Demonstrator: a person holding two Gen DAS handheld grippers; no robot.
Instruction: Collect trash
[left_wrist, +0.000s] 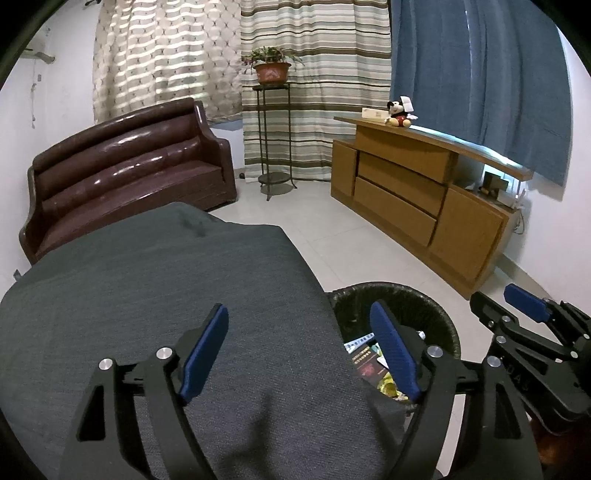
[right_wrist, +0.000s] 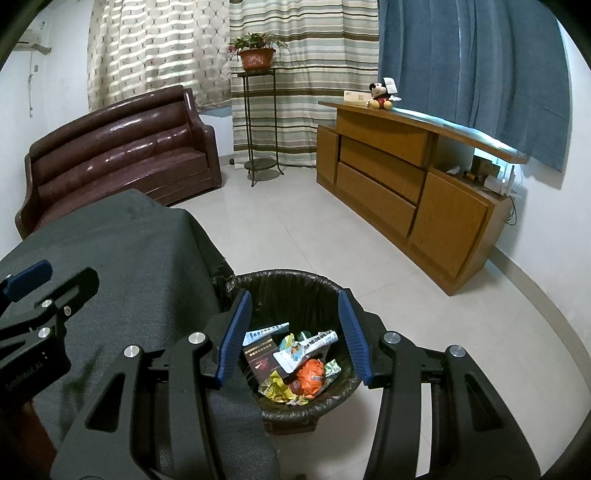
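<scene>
The room holds a brown leather sofa (right_wrist: 118, 147) at the far left wall, a wooden cabinet (right_wrist: 406, 192) at the far right, and a metal plant stand (right_wrist: 258, 122) between them in front of the striped curtains. All positions below are given relative to the trash bin.

The trash bin (right_wrist: 288, 280) stands on the tiled floor (right_wrist: 295, 221). It is lined with a black bag and sits just beside the right edge of the surface (left_wrist: 166, 295), which is covered with a grey cloth. The cloth-covered surface lies to the left of the bin and carries no visible item within either view.

The trash (right_wrist: 295, 362) lies inside the bin: a dark printed packet, white printed paper, yellow-green crumpled wrappers and an orange crumpled wrapper.

The right gripper (right_wrist: 295, 332) hangs directly above the bin opening. Its jaws are spread partway with nothing between them; the trash lies below the gap, apart from both blue pads.

The left gripper (left_wrist: 301, 343) hangs above the surface edge, left of the bin. Its jaws are spread wide and hold nothing; its right-hand finger (left_wrist: 393, 347) overlaps the bin opening in the left wrist view, with the trash visible just beyond that finger.

A soft toy (right_wrist: 380, 96) sits on the cabinet top, well apart from the bin.
</scene>
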